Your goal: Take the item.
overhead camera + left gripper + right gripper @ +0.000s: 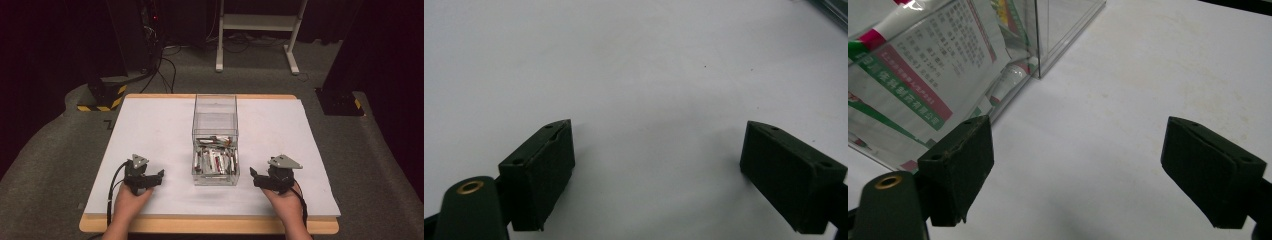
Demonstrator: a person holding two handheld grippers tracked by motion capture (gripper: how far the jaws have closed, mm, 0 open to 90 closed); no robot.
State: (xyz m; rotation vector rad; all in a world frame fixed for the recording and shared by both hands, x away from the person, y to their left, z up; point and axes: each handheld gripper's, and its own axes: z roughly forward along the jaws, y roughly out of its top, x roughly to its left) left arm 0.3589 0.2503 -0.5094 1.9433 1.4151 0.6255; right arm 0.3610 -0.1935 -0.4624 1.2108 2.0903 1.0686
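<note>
High view showed a clear plastic box (215,145) standing in the middle of the white table (150,135), its near half piled with small tubes (216,161). The left gripper (159,175) rested on the table left of the box, near the front edge, jaws spread wide with bare tabletop between them. The right gripper (253,175) sat right of the box, just beside its near right corner, jaws also wide and holding nothing. Through the box wall (923,75), the right gripper view showed printed tube labels close to one jaw.
</note>
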